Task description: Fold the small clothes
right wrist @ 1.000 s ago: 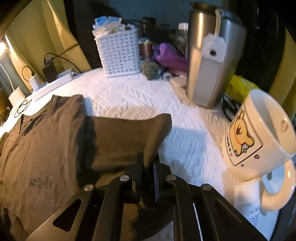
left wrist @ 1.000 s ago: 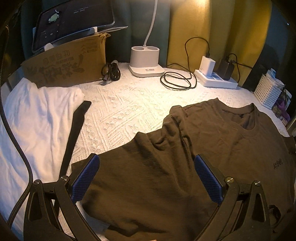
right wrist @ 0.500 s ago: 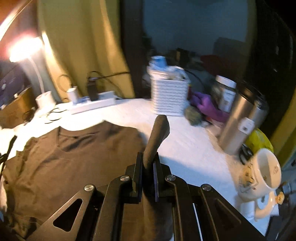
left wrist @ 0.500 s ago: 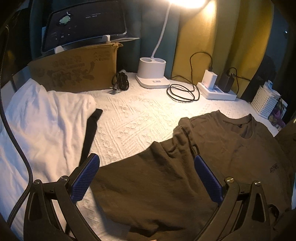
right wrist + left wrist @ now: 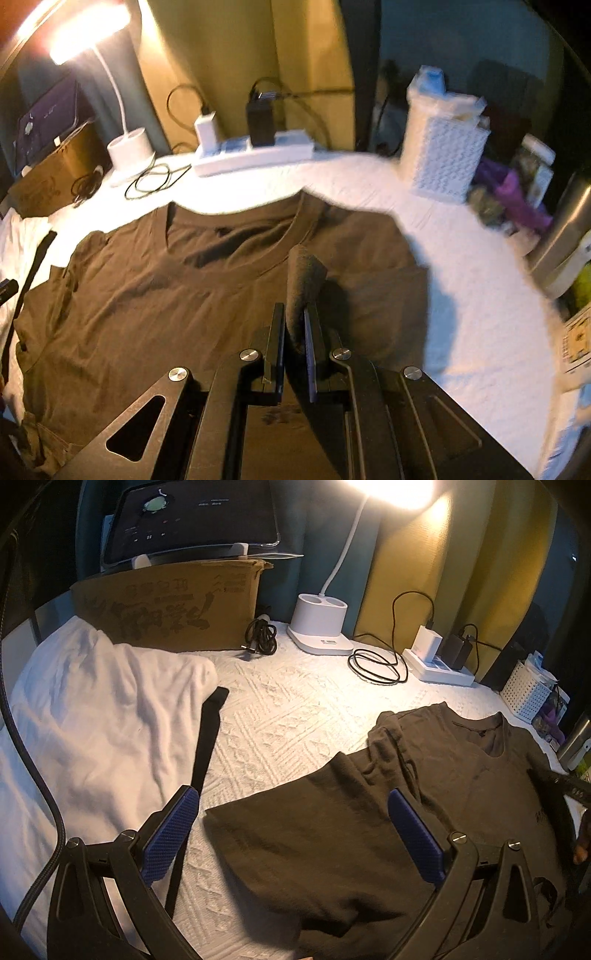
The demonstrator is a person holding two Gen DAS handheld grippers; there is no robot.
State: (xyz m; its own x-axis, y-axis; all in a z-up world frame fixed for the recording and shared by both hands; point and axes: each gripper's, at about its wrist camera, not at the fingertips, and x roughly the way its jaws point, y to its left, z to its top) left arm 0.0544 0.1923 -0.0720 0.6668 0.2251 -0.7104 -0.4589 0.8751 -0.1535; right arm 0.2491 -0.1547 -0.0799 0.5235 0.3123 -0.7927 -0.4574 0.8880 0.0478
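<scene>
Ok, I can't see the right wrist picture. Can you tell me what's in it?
The right gripper is pinching a bunched-up bit of a brown T-shirt that lies spread on a white bumpy table cover. Behind the shirt are a white lamp, a power strip and a white basket.

Left gripper (image 5: 291, 834): your fingers (image 5: 168, 834) stand wide apart, blue textured pads facing each other, nothing clamped between them; it tilts down and hangs over the near sleeve of the brown T-shirt (image 5: 461, 775).

Right gripper (image 5: 294, 325): your fingers (image 5: 277, 332) are drawn close together, pinching a fold of the T-shirt's fabric that stands up between them; it tilts down above the shirt's chest area.
</scene>
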